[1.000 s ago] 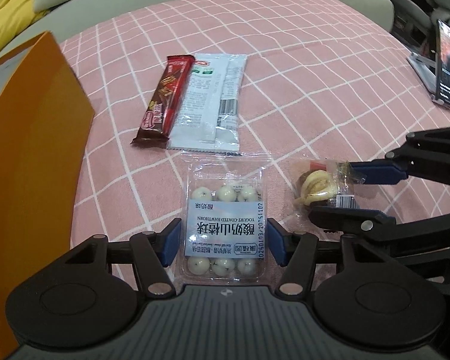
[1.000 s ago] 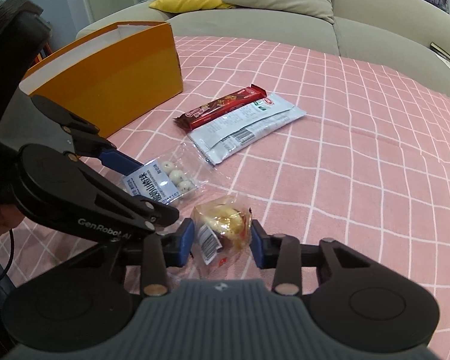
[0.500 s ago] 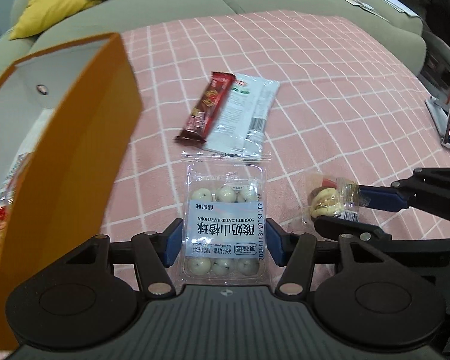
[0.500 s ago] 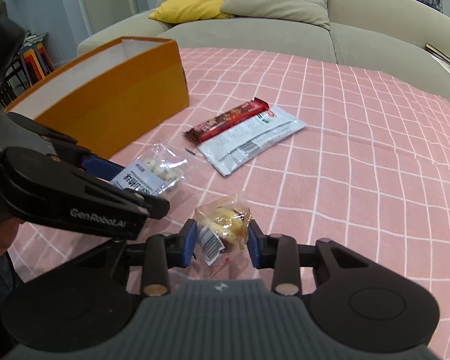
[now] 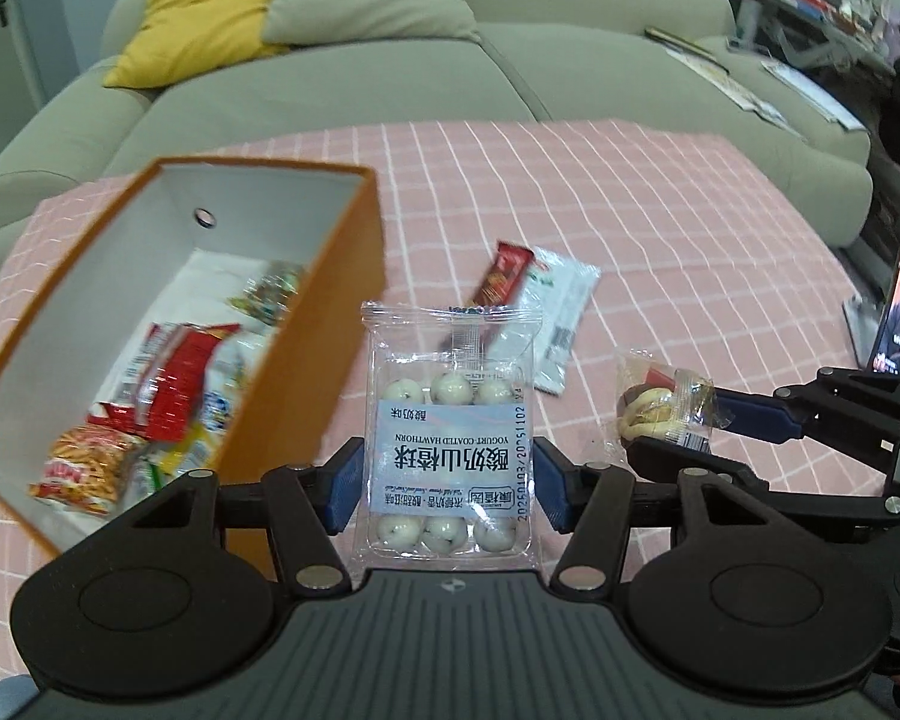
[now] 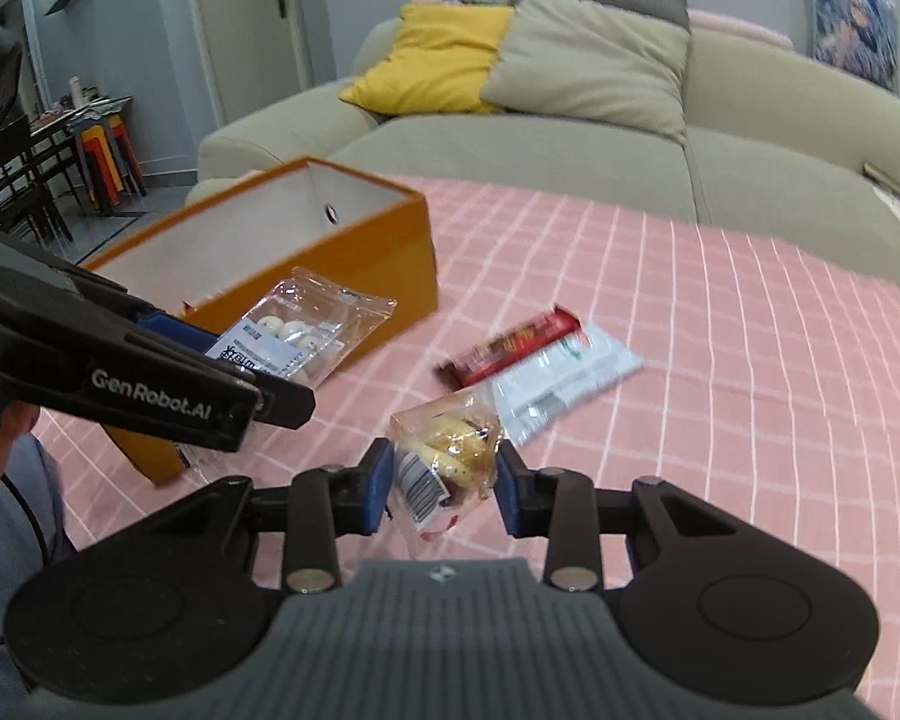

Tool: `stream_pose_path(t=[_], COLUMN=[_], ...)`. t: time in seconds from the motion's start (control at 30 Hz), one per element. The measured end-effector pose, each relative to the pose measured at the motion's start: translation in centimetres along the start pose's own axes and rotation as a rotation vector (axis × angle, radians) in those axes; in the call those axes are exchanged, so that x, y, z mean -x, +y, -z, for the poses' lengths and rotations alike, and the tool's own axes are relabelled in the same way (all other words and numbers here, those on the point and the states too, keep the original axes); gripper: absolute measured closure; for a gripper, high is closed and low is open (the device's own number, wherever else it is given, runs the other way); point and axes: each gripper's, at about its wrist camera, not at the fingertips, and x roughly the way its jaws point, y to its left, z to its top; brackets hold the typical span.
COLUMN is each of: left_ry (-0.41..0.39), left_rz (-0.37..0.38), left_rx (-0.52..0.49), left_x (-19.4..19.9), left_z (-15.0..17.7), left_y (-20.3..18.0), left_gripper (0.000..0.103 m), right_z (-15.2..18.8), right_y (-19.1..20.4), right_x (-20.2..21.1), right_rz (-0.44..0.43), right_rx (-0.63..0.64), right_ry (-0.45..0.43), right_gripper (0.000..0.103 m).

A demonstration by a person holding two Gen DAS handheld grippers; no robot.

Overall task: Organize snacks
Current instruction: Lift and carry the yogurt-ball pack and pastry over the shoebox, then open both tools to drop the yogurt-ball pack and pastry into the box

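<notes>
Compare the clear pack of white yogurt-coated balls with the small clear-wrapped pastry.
The clear pack of white yogurt-coated balls is flat, rectangular, labelled; the small clear-wrapped pastry is lumpy, crinkled. The left gripper holds the pack, the right gripper the pastry. Both are off the cloth.

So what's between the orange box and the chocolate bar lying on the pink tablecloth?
Only bare checked tablecloth. The right wrist view shows the orange box and chocolate bar apart with nothing lying between them; the left wrist view agrees.
</notes>
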Motion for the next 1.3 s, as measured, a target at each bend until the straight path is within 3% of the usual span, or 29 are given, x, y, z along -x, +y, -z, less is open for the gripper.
stream_pose_path(t=[0.37,0.57,0.8,1.03,1.2,1.3], left_ry=[-0.07,-0.069,0.05,0.192,0.269,0.257], left_rz=[-0.059,-0.091,-0.111,-0.055,-0.052,-0.048], left_rx=[0.068,0.129,0.133,0.149,0.171,0.22], left_x=[3.8,5.2,3.8,0.2,-2.4,-3.4], left_z=[-1.6,-3.5,-5.3,-4.7,-4.0,-4.0], left_y=[5.5,10.4,14.5,16.4,17.4,17.8], left_gripper=[0.037,0.037,0.036,0.036,0.036,0.036], right_z=[-5.7,-9.8,-14.3,-16.8,-16.6,-16.9], right_y=[3.8,6.2,9.7,12.4,13.3,12.9], right_x=[0.2,-1.1,-4.7,-10.8,-14.0,-15.5], right_rz=[-0.072,-0.144,-0.224,-0.295,-0.26,-0.255], right_rx=[0.113,0.177,0.261,0.347,0.45,0.465], right_ry=[-0.063,-0.069,-0.019,0.152,0.212,0.219], right_gripper=[0.07,0.07,0.069,0.069,0.069,0.069])
